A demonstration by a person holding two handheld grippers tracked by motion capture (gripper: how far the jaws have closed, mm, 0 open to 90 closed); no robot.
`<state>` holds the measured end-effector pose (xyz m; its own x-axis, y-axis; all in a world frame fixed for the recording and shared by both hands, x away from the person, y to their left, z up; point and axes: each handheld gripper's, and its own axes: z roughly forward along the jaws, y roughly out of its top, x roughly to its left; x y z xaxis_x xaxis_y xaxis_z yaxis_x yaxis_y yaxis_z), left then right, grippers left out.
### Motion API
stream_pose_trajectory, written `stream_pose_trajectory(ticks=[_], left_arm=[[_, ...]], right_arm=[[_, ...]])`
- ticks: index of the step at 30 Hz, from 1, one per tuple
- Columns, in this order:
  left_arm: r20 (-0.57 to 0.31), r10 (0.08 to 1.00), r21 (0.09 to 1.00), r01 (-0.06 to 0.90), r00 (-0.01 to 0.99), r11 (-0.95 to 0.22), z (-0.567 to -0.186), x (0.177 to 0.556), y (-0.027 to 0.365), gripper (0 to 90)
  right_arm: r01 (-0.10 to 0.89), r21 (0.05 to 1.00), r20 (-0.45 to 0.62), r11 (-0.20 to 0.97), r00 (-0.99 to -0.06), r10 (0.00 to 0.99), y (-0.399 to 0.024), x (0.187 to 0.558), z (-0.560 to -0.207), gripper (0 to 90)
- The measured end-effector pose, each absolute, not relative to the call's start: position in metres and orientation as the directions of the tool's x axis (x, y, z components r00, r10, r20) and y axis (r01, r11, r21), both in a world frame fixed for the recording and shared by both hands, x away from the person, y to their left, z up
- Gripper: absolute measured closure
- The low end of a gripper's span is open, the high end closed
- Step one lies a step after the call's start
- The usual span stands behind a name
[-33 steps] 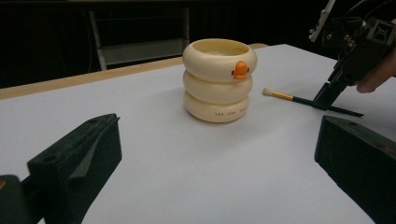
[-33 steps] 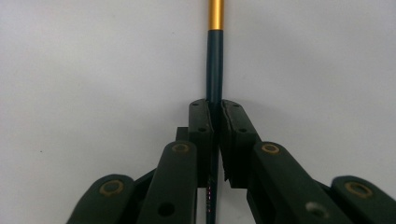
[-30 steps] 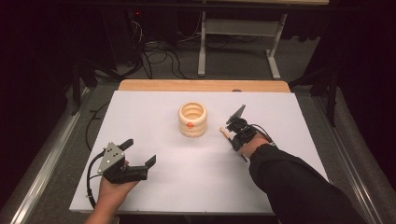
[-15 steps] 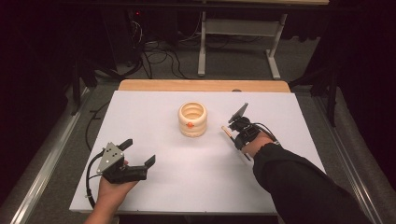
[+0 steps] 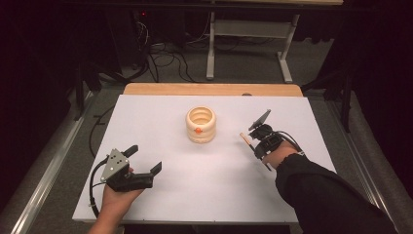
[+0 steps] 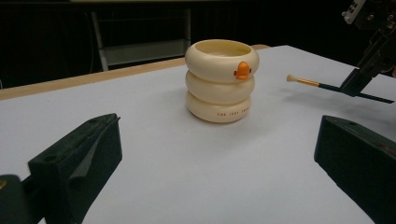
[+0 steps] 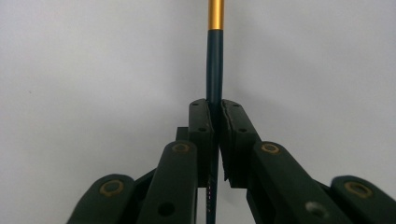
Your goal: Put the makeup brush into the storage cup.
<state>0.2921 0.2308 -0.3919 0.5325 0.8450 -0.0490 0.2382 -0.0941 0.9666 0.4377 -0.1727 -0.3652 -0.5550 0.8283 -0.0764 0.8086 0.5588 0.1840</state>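
Hovering mid-table: right gripper point(image 5: 254, 138), clamped paintbrush point(image 5: 246, 141)

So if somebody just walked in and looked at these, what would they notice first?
Probably the cream cup made of three stacked rings with a small orange duck bill, standing alone in the middle of the white table. Next, the right gripper to its right, shut on a thin paintbrush whose pale tip points toward the cup. The left gripper sits near the front left with its jaws wide apart, holding nothing.
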Motion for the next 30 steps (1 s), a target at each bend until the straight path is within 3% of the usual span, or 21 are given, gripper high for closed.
stream_pose_trajectory(ticks=[30], left_arm=[[-0.042, 0.847, 0.964, 0.244, 0.53, -0.105, -0.394, 0.293, 0.23, 1.6]], right_arm=[[0.84, 0.189, -0.073, 0.509, -0.505, 0.86, -0.217, 0.408, -0.379, 86.3]])
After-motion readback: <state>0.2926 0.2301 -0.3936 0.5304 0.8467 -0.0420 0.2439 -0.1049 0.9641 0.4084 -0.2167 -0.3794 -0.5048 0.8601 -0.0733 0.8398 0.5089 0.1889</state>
